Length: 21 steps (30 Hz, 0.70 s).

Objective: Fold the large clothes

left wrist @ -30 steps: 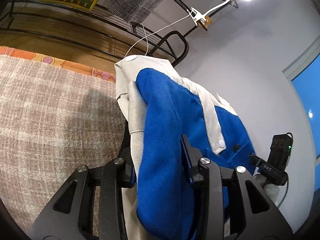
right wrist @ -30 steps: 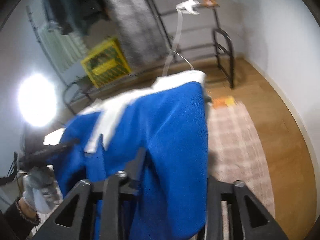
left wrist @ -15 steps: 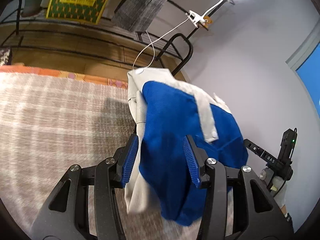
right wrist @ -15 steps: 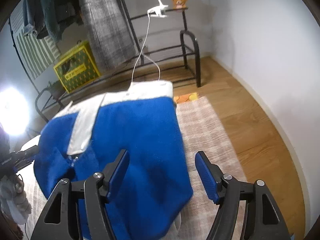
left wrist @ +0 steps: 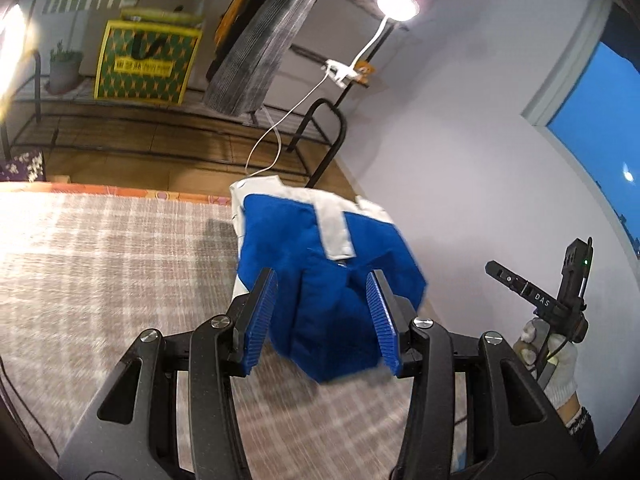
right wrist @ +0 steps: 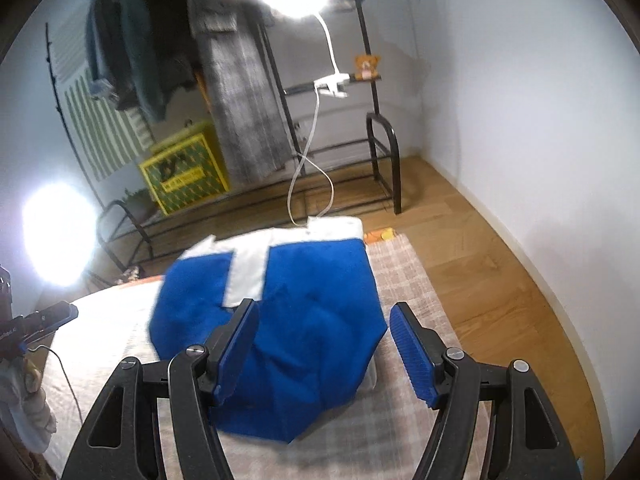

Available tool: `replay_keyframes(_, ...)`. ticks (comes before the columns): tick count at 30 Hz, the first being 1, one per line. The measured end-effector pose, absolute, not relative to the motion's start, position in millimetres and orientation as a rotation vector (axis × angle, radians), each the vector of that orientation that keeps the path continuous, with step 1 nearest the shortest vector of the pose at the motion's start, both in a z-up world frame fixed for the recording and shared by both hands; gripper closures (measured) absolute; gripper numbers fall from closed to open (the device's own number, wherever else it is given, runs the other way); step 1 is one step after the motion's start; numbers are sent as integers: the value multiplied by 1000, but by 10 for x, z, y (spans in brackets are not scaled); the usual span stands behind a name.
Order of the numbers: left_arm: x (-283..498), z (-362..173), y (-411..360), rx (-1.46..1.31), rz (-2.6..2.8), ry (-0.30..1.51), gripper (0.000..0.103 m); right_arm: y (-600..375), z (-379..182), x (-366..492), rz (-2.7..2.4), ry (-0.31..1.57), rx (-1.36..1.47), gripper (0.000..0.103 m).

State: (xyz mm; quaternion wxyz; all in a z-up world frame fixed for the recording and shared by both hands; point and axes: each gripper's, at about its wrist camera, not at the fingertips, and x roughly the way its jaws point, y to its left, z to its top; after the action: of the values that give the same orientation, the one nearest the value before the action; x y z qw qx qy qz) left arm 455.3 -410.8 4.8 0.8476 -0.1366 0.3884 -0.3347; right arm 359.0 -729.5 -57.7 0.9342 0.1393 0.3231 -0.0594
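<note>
A blue garment with cream trim (left wrist: 288, 232) lies bunched and folded on the plaid cloth (left wrist: 100, 260). My left gripper (left wrist: 321, 280) hangs above and behind it, open, its blue pads clear of the fabric. In the right wrist view the same garment (right wrist: 312, 280) rests near the plaid cloth's far right corner (right wrist: 400, 272). My right gripper (right wrist: 326, 308) is also open above it, touching nothing. The left wrist view shows the right gripper's body (left wrist: 536, 296) in a white-gloved hand (left wrist: 560, 368).
A black metal rack (right wrist: 384, 160) stands behind the cloth, with hanging clothes (left wrist: 256, 52), a yellow-green box (left wrist: 148, 64) and a clip lamp (left wrist: 396, 4) with a trailing white cable (left wrist: 276, 136). Wooden floor (right wrist: 500, 300) and a white wall lie to the right.
Both grippers opened and let go of the blue garment, then drew back and upward. The garment dropped onto the plaid cloth and lies there free.
</note>
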Motion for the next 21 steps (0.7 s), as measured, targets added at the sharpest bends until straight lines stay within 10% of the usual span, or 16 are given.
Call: replay_keyframes(21,2235,1730,-3142,-195,-725,562,56,-6379,1111,1479,-12,439,166,28)
